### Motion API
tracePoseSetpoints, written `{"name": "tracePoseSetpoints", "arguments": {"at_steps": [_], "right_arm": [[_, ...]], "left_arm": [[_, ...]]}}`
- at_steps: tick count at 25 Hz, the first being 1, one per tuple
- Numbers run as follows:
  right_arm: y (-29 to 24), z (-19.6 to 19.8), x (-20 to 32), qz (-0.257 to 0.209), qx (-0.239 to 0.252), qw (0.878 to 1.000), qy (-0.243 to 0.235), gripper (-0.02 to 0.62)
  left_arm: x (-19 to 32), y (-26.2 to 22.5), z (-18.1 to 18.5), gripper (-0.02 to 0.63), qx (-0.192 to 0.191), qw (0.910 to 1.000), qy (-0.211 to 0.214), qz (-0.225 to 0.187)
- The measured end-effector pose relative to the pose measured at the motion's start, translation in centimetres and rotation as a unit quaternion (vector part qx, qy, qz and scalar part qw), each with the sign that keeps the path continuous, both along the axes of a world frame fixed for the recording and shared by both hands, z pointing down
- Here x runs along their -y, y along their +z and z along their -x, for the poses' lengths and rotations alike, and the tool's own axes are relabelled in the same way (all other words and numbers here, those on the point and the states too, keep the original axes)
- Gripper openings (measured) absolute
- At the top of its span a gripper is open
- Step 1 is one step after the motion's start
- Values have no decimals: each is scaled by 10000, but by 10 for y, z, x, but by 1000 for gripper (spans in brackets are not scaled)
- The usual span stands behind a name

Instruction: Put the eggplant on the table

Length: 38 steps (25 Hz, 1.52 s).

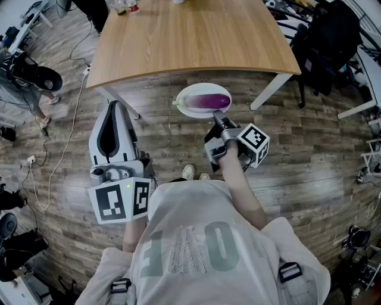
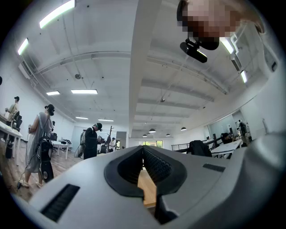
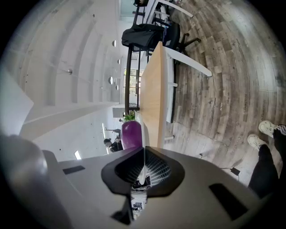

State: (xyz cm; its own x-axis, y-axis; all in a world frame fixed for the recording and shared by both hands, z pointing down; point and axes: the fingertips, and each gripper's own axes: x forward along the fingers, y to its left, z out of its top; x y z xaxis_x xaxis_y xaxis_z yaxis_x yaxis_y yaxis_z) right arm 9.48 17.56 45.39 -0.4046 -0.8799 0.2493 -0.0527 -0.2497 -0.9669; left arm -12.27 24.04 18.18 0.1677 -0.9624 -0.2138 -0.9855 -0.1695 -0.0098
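A purple eggplant (image 1: 208, 101) lies on a white plate (image 1: 186, 94) held in the air just in front of the near edge of the wooden table (image 1: 190, 36). My right gripper (image 1: 215, 117) is shut on the plate's near rim. In the right gripper view the rim (image 3: 142, 172) shows edge-on between the pads, with the eggplant (image 3: 132, 134) beyond and the table (image 3: 152, 103) past it. My left gripper (image 1: 116, 104) hangs left of the plate, its tips together and nothing in them. From the left gripper (image 2: 143, 150) view a strip of table (image 2: 147, 188) shows under the tips.
White table legs (image 1: 268, 92) stand below the near edge. Bottles (image 1: 125, 6) sit at the table's far left. A dark chair with bags (image 1: 333, 41) stands to the right. Cables (image 1: 68, 137) trail over the wooden floor at left. Several people (image 2: 91, 141) stand in the room.
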Motion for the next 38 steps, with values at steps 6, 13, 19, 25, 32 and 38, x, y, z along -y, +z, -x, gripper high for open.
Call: {"name": "tracePoseSetpoints", "arguments": {"at_steps": [6, 13, 19, 25, 32, 38], "right_arm": [[-3, 4, 3, -54, 13, 10000, -3, 25], [-6, 19, -2, -84, 46, 10000, -23, 25], [-4, 31, -3, -100, 35, 9999, 61, 25], [-5, 38, 6, -164, -13, 9998, 121, 25], [-1, 41, 33, -33, -63, 9993, 370, 25], [1, 41, 46, 71, -158, 9992, 349, 25]], "left_arm": [[12, 13, -9, 8, 165, 9996, -71, 221], [11, 23, -17, 8, 108, 9991, 213, 356], [14, 26, 1, 8, -1, 9990, 296, 344], [22, 28, 18, 8, -44, 9991, 304, 298], [70, 37, 37, 9, -104, 9978, 460, 472], [102, 42, 41, 9, -217, 9968, 482, 592]]}}
